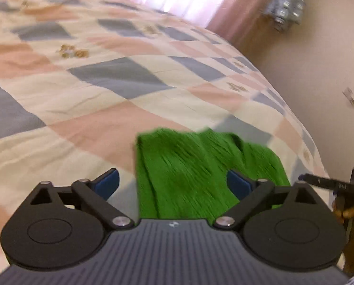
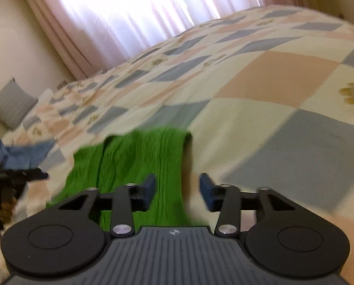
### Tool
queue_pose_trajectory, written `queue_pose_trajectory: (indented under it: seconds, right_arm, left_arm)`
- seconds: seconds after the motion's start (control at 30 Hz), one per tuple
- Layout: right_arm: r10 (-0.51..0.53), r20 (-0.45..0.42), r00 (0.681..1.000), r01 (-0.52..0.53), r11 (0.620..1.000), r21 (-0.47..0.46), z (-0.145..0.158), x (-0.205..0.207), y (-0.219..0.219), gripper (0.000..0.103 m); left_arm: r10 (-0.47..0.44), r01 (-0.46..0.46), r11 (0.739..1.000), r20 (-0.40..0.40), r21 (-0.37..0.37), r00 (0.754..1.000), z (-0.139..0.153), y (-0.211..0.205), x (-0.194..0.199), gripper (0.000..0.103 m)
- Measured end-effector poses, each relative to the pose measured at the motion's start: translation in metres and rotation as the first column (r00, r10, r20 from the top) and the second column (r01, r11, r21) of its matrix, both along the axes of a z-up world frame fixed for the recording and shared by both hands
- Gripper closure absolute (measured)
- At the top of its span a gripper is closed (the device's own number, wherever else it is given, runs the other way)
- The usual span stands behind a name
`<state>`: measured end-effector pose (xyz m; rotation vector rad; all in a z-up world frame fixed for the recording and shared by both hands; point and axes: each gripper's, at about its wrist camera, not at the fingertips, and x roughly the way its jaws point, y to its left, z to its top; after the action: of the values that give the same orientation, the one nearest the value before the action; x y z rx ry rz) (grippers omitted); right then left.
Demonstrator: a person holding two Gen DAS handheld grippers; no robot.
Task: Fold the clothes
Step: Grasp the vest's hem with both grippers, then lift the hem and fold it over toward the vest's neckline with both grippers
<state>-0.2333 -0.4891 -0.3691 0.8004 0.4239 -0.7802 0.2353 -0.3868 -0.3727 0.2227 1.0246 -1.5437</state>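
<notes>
A green ribbed garment (image 1: pixel 196 171) lies folded on the patchwork quilt (image 1: pixel 105 83), just ahead of both grippers. My left gripper (image 1: pixel 173 185) is open, its blue pads wide apart over the garment's near left part. In the right wrist view the same green garment (image 2: pixel 138 163) lies low and left of centre. My right gripper (image 2: pixel 177 190) is open over the garment's right edge, with one blue pad above the cloth and the other over the quilt (image 2: pixel 260 90). Neither gripper holds anything. Both views are motion-blurred.
A blue piece of clothing (image 2: pixel 22 152) lies on the bed to the left in the right wrist view, near a grey pillow (image 2: pixel 10 103). Pink curtains (image 2: pixel 129 19) hang behind the bed. The other gripper's tip (image 1: pixel 331 184) and a hand show at the right edge.
</notes>
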Motion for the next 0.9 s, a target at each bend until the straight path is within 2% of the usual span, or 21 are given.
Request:
queue_pose_trajectory:
  seconds: [0.03, 0.1, 0.23, 0.27, 0.3, 0.33, 0.37, 0.4, 0.43, 0.47, 0.53, 0.6, 0.63, 0.73, 0.8, 0.83, 0.9]
  right_arm:
    - [0.0, 0.017, 1.0, 0.0, 1.0, 0.012, -0.004, 0.006, -0.013, 0.053]
    - [0.009, 0.044, 0.999, -0.011, 0.999, 0.042, -0.014, 0.019, -0.034, 0.043]
    - [-0.038, 0.077, 0.996, 0.028, 0.992, 0.126, -0.034, 0.034, -0.069, 0.042]
    - [-0.054, 0.089, 0.995, 0.04, 0.988, 0.148, -0.038, 0.037, -0.075, 0.042]
    - [-0.068, 0.1, 0.993, 0.05, 0.985, 0.168, -0.042, 0.039, -0.081, 0.044]
    - [-0.061, 0.095, 0.994, 0.045, 0.986, 0.162, -0.042, 0.042, -0.08, 0.05]
    - [-0.054, 0.091, 0.994, 0.039, 0.987, 0.156, -0.042, 0.044, -0.08, 0.072]
    - [-0.047, 0.087, 0.995, 0.033, 0.988, 0.15, -0.042, 0.046, -0.079, 0.083]
    - [-0.04, 0.082, 0.996, 0.027, 0.989, 0.145, -0.042, 0.048, -0.079, 0.09]
    - [-0.032, 0.078, 0.996, 0.021, 0.99, 0.137, -0.042, 0.05, -0.078, 0.092]
    - [-0.019, 0.091, 0.996, 0.013, 0.998, 0.063, -0.025, 0.043, -0.06, 0.093]
    - [-0.002, 0.127, 0.992, 0.006, 0.999, -0.032, -0.001, 0.029, -0.032, 0.093]
    - [0.009, 0.143, 0.99, 0.003, 0.997, -0.081, 0.012, 0.021, -0.015, 0.093]
    - [0.034, 0.122, 0.992, -0.014, 0.987, -0.161, 0.023, -0.012, 0.064, 0.093]
    - [0.05, 0.106, 0.993, -0.026, 0.977, -0.213, 0.03, -0.033, 0.117, 0.093]
    - [0.058, 0.098, 0.993, -0.033, 0.97, -0.239, 0.034, -0.044, 0.143, 0.092]
    - [0.072, 0.082, 0.994, -0.046, 0.956, -0.29, 0.041, -0.066, 0.196, 0.087]
  left_arm:
    - [0.016, -0.016, 1.0, -0.016, 0.012, 1.0, -0.007, -0.009, 0.005, 0.006]
    - [0.035, -0.033, 0.999, -0.051, 0.036, 0.998, -0.021, -0.026, 0.012, 0.006]
    - [0.035, -0.028, 0.998, -0.127, 0.057, 0.991, -0.041, -0.046, 0.013, 0.008]
    - [0.028, -0.021, 0.998, -0.135, 0.053, 0.99, -0.044, -0.05, 0.01, 0.016]
    - [0.002, 0.003, 0.999, -0.12, 0.043, 0.993, -0.042, -0.051, 0.005, 0.048]
    - [-0.024, 0.028, 0.999, -0.104, 0.033, 0.994, -0.041, -0.053, 0.0, 0.069]
    - [-0.036, 0.04, 0.998, -0.081, 0.039, 0.996, -0.039, -0.053, -0.003, 0.09]
    - [-0.044, 0.045, 0.999, -0.067, 0.019, 0.997, -0.034, -0.048, -0.005, 0.097]
    - [-0.05, 0.05, 0.999, -0.053, -0.002, 0.997, -0.028, -0.043, -0.006, 0.097]
    - [-0.057, 0.055, 0.998, -0.039, -0.041, 0.998, -0.018, -0.034, -0.007, 0.097]
    - [-0.077, 0.072, 0.989, -0.033, -0.126, 0.996, 0.005, -0.007, -0.007, 0.097]
    - [-0.12, 0.115, 0.968, -0.009, -0.225, 0.993, 0.033, 0.031, -0.014, 0.097]
    - [-0.135, 0.138, 0.954, 0.031, -0.266, 0.99, 0.047, 0.054, -0.022, 0.097]
    - [-0.198, 0.223, 0.908, 0.106, -0.355, 0.974, 0.076, 0.131, -0.045, 0.096]
    - [-0.217, 0.261, 0.89, 0.157, -0.373, 0.963, 0.078, 0.186, -0.062, 0.088]
    - [-0.219, 0.278, 0.89, 0.195, -0.36, 0.956, 0.073, 0.216, -0.07, 0.085]
    - [-0.216, 0.291, 0.905, 0.253, -0.31, 0.943, 0.056, 0.264, -0.085, 0.069]
